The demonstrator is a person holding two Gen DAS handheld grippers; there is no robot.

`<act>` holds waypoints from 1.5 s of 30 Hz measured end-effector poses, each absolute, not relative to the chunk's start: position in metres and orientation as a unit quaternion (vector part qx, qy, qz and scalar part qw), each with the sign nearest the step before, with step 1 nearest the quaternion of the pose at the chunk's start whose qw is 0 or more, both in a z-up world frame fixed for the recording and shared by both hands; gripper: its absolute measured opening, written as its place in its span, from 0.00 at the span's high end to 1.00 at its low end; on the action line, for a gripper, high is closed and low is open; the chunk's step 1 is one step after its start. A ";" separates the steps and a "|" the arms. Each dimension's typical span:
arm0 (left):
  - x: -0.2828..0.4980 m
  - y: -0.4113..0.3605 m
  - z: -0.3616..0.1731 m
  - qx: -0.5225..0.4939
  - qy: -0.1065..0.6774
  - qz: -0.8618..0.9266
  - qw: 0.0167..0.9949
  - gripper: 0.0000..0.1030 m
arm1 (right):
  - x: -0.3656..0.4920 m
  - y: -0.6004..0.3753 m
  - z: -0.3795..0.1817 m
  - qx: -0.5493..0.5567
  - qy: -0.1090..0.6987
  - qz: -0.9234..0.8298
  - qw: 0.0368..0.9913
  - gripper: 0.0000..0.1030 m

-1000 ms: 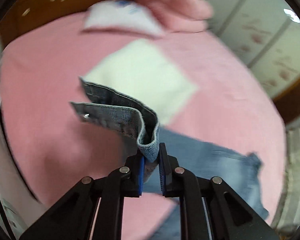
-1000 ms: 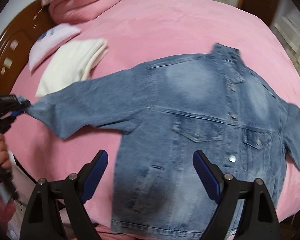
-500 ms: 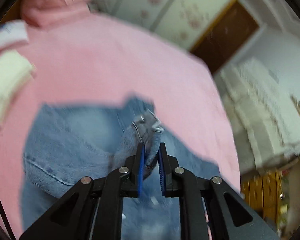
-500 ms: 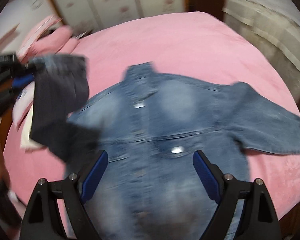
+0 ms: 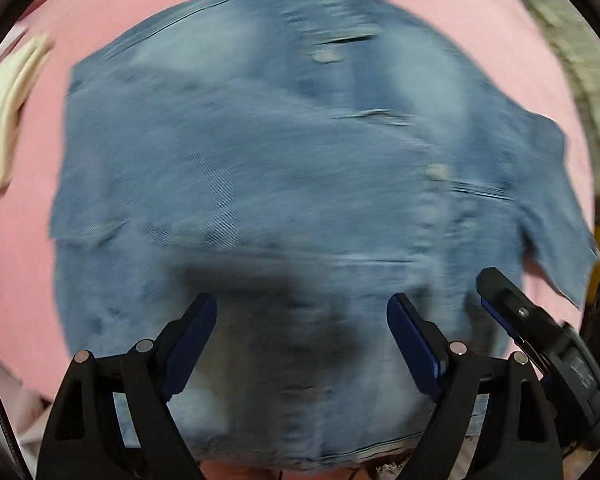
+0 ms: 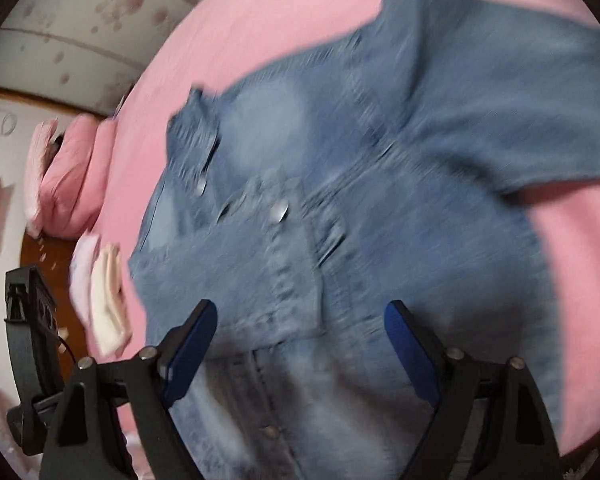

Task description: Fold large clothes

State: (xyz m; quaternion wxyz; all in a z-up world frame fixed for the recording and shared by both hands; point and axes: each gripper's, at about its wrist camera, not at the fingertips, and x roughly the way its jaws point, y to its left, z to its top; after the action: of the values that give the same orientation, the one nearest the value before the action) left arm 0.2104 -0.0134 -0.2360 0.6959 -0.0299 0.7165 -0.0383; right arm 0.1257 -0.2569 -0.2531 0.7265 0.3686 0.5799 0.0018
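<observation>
A blue denim jacket [image 5: 280,152] lies front up on the pink bed [image 5: 16,272]. One sleeve [image 5: 220,160] is folded across its chest; the other sleeve [image 5: 552,208] still sticks out sideways. My left gripper [image 5: 302,328] points straight down over the lower front, its jaws opening with nothing between them. My right gripper [image 6: 300,332] hovers over the jacket [image 6: 340,220] near the button placket; its jaws are closing a little, wide apart, with no cloth pinched. One of its fingers [image 5: 500,292] shows at the right edge of the left wrist view. Both views are blurred by motion.
A folded cream garment [image 6: 108,304] and pink pillows [image 6: 72,176] lie by the wooden headboard [image 6: 48,264]. A floral-patterned wall [image 6: 80,20] stands behind the bed. A whitish lace cloth [image 5: 580,60] borders the bed's far side.
The left gripper carried the sleeve cuff across over the jacket front, let it go and opened. Both grippers dropped closer to the jacket and rolled. The right jaws narrowed slightly.
</observation>
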 end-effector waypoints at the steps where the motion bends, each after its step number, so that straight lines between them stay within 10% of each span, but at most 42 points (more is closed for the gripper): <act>1: 0.210 -0.002 -0.240 -0.036 0.719 -0.021 0.694 0.17 | 0.131 -0.247 -0.260 0.363 0.588 0.009 0.723 0.36; 9: 0.222 0.078 -0.244 -0.069 0.703 0.091 0.702 0.17 | 0.160 -0.204 -0.292 0.311 0.603 0.024 0.734 0.55; 13: 0.225 0.098 -0.233 -0.072 0.697 0.111 0.705 0.17 | 0.163 -0.214 -0.290 0.305 0.607 -0.003 0.734 0.92; 35: 0.220 0.105 -0.257 -0.042 0.715 0.085 0.693 0.17 | 0.167 -0.214 -0.310 0.394 0.638 0.014 0.661 0.87; 40: 0.224 0.118 -0.256 -0.035 0.720 0.082 0.688 0.17 | 0.156 -0.234 -0.310 0.447 0.618 0.042 0.646 0.49; 45: 0.239 0.114 -0.269 -0.002 0.726 0.067 0.685 0.17 | 0.161 -0.226 -0.308 0.422 0.628 0.037 0.654 0.38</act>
State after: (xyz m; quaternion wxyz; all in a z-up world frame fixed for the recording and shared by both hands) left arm 0.2395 0.1135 -0.2690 0.6849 -0.0022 0.7256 0.0669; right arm 0.1613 -0.2258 -0.3077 0.6536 0.4215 0.6275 0.0368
